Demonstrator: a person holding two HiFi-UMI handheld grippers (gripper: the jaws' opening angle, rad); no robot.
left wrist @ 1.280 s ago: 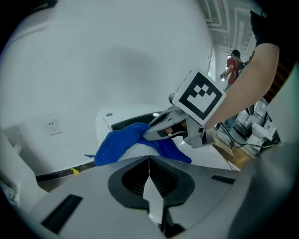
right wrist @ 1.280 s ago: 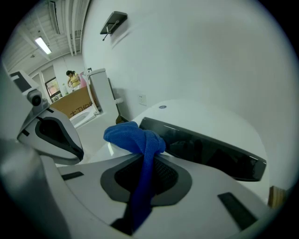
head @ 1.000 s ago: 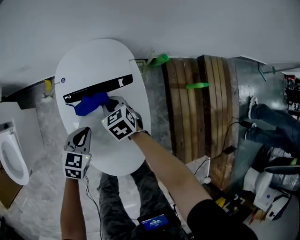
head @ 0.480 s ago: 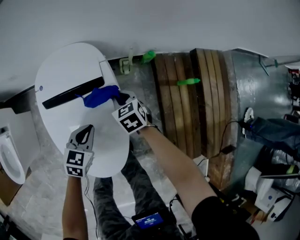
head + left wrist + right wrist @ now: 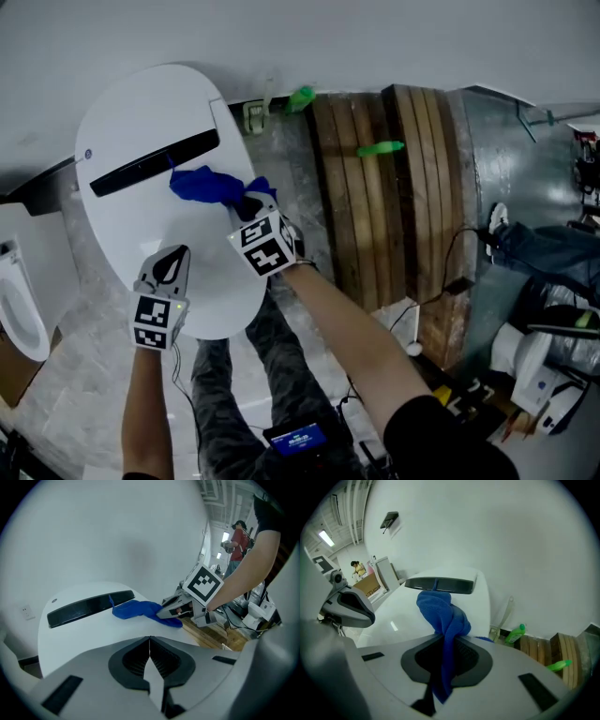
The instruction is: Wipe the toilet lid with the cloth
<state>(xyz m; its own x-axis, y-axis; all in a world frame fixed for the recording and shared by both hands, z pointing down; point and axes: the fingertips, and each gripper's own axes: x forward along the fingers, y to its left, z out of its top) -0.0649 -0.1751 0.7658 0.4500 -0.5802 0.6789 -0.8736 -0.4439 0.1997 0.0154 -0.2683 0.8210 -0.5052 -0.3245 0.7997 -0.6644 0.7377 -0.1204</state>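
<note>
The white toilet lid [image 5: 141, 141] fills the upper left of the head view, with a black strip [image 5: 150, 161] across its back. A blue cloth [image 5: 211, 186] lies on the lid near its right edge, and my right gripper [image 5: 246, 203] is shut on it. In the right gripper view the blue cloth [image 5: 443, 620] runs between the jaws and drapes onto the lid [image 5: 412, 609]. My left gripper [image 5: 167, 270] is shut and holds nothing, hovering over the lid's near edge. From the left gripper view the cloth [image 5: 140, 610] and right gripper [image 5: 180, 611] lie ahead on the lid [image 5: 84, 630].
Wooden planks [image 5: 375, 187] lie on the floor right of the toilet, with green bottles [image 5: 302, 97] near the wall. A urinal [image 5: 19, 309] stands at the left edge. Cables and equipment [image 5: 525, 366] crowd the right side. A person stands far off [image 5: 236, 541].
The right gripper has dragged the blue cloth from the black strip rightward and toward me across the lid. The left gripper shifted slightly along the lid's near edge.
</note>
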